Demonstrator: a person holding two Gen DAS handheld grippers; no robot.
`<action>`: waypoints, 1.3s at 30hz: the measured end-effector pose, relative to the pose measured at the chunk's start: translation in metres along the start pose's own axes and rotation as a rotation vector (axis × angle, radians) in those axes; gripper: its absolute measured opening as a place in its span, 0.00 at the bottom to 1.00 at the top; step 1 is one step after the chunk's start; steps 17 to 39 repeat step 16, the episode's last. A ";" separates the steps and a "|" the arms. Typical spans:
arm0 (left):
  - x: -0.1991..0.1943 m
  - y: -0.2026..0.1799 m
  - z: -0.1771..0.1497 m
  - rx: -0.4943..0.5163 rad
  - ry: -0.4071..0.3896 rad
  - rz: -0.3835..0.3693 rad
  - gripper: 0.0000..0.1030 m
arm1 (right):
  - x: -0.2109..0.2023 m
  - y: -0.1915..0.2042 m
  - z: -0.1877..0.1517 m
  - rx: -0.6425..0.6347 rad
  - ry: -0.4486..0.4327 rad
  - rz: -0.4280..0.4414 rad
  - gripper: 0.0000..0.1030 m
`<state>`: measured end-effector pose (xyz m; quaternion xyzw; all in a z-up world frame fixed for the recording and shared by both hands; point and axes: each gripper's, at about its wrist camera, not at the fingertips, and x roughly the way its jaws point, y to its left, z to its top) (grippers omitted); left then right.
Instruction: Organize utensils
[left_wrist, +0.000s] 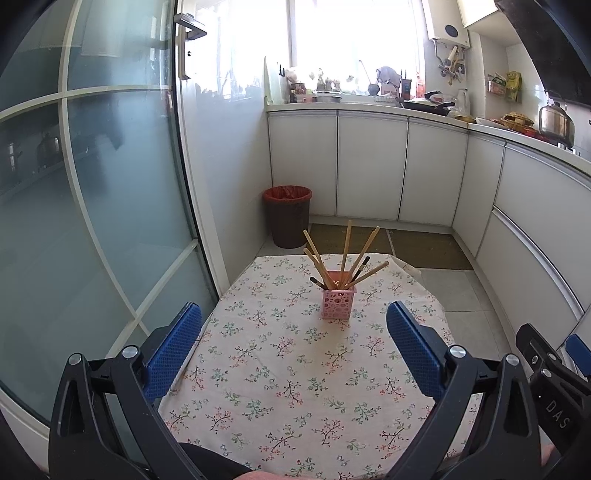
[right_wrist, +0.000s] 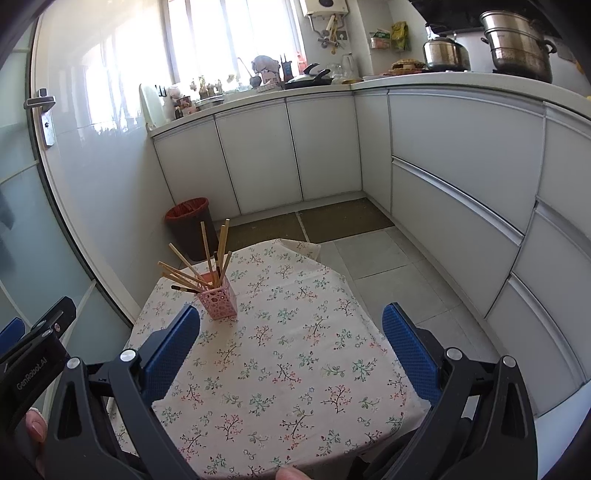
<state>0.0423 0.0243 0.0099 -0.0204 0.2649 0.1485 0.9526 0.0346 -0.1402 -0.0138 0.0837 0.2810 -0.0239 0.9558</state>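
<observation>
A pink perforated plastic holder (left_wrist: 338, 303) was seen on the floral-print tablecloth (left_wrist: 295, 387) toward the far side, already filled with light wooden chopsticks (left_wrist: 345, 251) and a few dark-tipped ones, splayed outward; no loose utensils were seen on the cloth, so the task was judged at or near its end, and any next move would call only for straightening the bundle. The left gripper (left_wrist: 293, 314) and right gripper (right_wrist: 291, 319) were held wide apart and empty, well short of the holder. "DAS" was read on the right gripper's body in the left view, "GenRobot.AI" on the left one's in the right view.

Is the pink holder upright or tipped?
Upright: the pink holder stands on the tablecloth, chopsticks fanning from its top.
</observation>
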 end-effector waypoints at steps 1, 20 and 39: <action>0.000 0.000 -0.001 0.001 0.000 -0.012 0.93 | 0.000 0.000 0.000 0.001 0.000 0.001 0.94; -0.009 -0.006 0.001 0.023 -0.023 -0.040 0.93 | 0.002 -0.001 0.000 0.009 -0.001 0.004 0.94; -0.009 -0.006 0.001 0.023 -0.023 -0.040 0.93 | 0.002 -0.001 0.000 0.009 -0.001 0.004 0.94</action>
